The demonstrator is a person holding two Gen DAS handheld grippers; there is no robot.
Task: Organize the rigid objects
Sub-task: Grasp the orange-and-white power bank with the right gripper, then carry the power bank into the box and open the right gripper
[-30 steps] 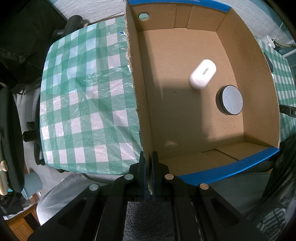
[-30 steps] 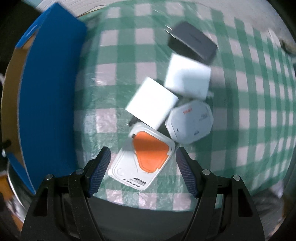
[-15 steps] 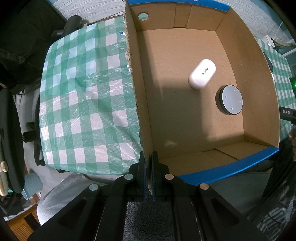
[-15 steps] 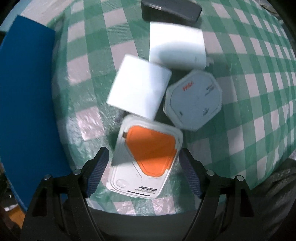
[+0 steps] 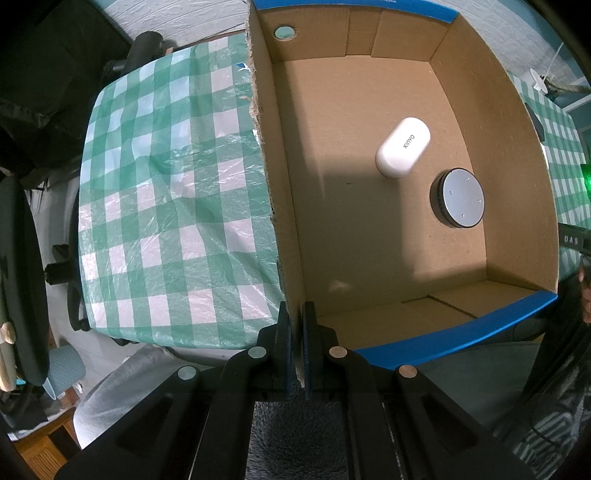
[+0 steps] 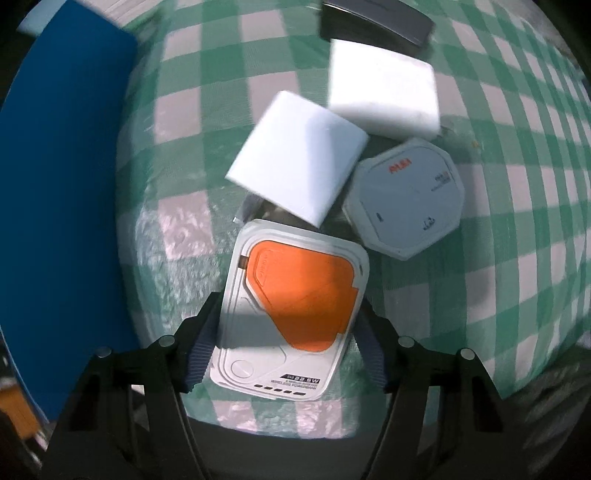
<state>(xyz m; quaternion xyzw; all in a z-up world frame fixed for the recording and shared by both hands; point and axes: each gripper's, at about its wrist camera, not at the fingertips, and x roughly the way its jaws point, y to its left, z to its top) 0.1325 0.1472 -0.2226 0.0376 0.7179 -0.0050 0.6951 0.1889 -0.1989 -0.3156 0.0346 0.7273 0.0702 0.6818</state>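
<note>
Your cardboard box [image 5: 388, 236] sits open on the green checked tablecloth [image 5: 166, 206], brown inside with blue tape on its rims, and holds a white oval case [image 5: 402, 147] with a round grey disc [image 5: 458, 202] just beside it. Your left gripper [image 5: 296, 325] is clamped on the box's ragged near wall, fingers pressed against either side. Only the right wrist view shows the pile outside the box: a white power bank with an orange panel [image 6: 291, 306] lies between the spread fingers of your right gripper [image 6: 286, 343], with two white blocks [image 6: 299, 168], a white octagonal device [image 6: 406, 199] and a dark slab [image 6: 376, 22] clustered beyond it.
</note>
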